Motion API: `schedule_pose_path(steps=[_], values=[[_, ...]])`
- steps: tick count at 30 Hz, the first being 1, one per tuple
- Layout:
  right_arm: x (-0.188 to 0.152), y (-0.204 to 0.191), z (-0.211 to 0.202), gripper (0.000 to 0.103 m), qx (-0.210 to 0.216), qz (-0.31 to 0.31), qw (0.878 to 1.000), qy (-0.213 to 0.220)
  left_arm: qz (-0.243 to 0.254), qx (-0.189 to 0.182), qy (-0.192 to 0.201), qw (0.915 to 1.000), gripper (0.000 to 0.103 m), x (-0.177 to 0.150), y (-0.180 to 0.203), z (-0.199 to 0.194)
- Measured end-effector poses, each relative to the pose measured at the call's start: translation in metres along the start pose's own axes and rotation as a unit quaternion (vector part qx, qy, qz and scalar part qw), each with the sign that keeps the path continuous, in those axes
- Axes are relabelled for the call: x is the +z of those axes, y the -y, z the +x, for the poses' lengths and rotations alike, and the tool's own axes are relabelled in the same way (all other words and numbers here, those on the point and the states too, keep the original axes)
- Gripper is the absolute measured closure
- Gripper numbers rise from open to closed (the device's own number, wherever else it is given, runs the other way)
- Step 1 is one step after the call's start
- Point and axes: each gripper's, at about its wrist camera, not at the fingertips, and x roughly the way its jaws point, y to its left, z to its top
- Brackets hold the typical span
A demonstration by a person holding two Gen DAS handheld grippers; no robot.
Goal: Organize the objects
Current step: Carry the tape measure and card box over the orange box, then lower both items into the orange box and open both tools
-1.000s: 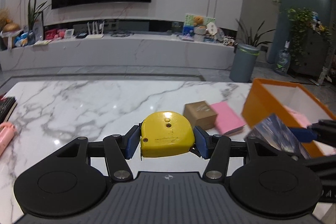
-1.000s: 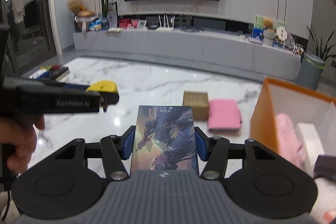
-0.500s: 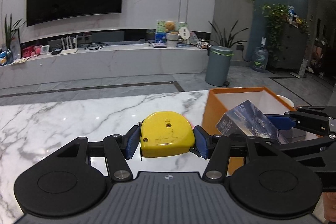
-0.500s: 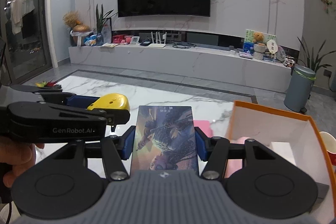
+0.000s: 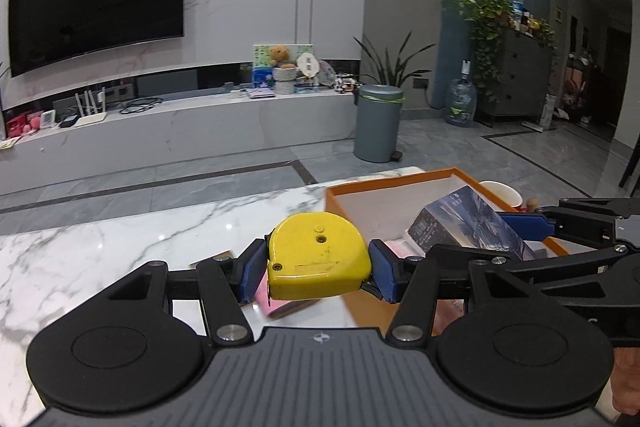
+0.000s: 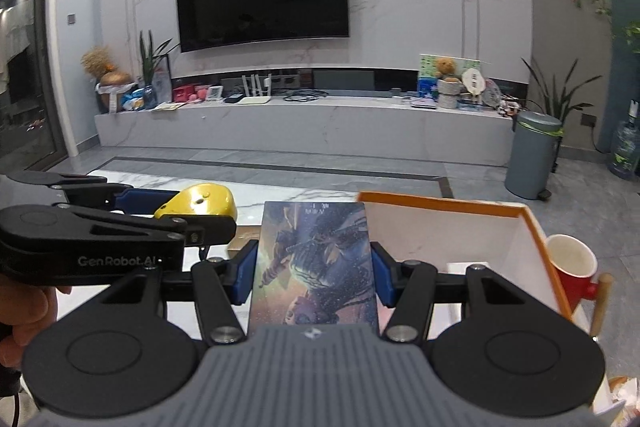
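Carrying a rigid, likely hefty tape measure, pinched flat-sided in the left gripper. Clamping a stiff, light box edgewise in the right gripper, nearing the orange bin.

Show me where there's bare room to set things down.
Free: the white marble tabletop left of the yellow tape measure. Also the orange box, its far white floor. Crowded: its near end, with the right gripper and its illustrated box.

Tape measure hangs over the table, just left of the box; card pack sits over the box, mug beyond its right wall.
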Motion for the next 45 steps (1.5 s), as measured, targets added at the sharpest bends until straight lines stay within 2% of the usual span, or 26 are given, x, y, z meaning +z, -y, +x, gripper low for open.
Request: schedule_pose_path(steps=[9,16,21,32,37,38,41,45], values=[[0.002,0.047,0.003,0.044,-0.035,0.039,0.999,-0.015,0.024,-0.029,-0.01,0.9992,0.039,0.009,0.029,0.027],[0.001,0.085,0.01,0.044,-0.055,0.082,0.995,-0.033,0.06,-0.053,-0.025,0.9965,0.039,-0.001,0.058,0.041],[0.007,0.102,0.02,0.044,-0.058,0.085,0.993,-0.052,0.075,-0.067,-0.046,0.9939,0.039,-0.007,0.077,0.055],[0.019,0.12,0.068,0.044,-0.046,0.052,0.99,-0.119,0.108,-0.08,-0.102,0.9857,0.039,-0.014,0.11,0.09],[0.022,0.124,0.093,0.044,-0.033,0.042,0.989,-0.136,0.117,-0.082,-0.117,0.9828,0.039,-0.012,0.12,0.104],[0.023,0.125,0.098,0.044,-0.029,0.041,0.989,-0.14,0.111,-0.071,-0.12,0.984,0.039,-0.013,0.121,0.106],[0.023,0.127,0.115,0.044,-0.009,0.045,0.986,-0.161,0.107,-0.066,-0.134,0.983,0.039,-0.013,0.121,0.11],[0.021,0.128,0.137,0.044,0.004,0.031,0.98,-0.197,0.088,-0.062,-0.17,0.9796,0.039,-0.013,0.115,0.12]])
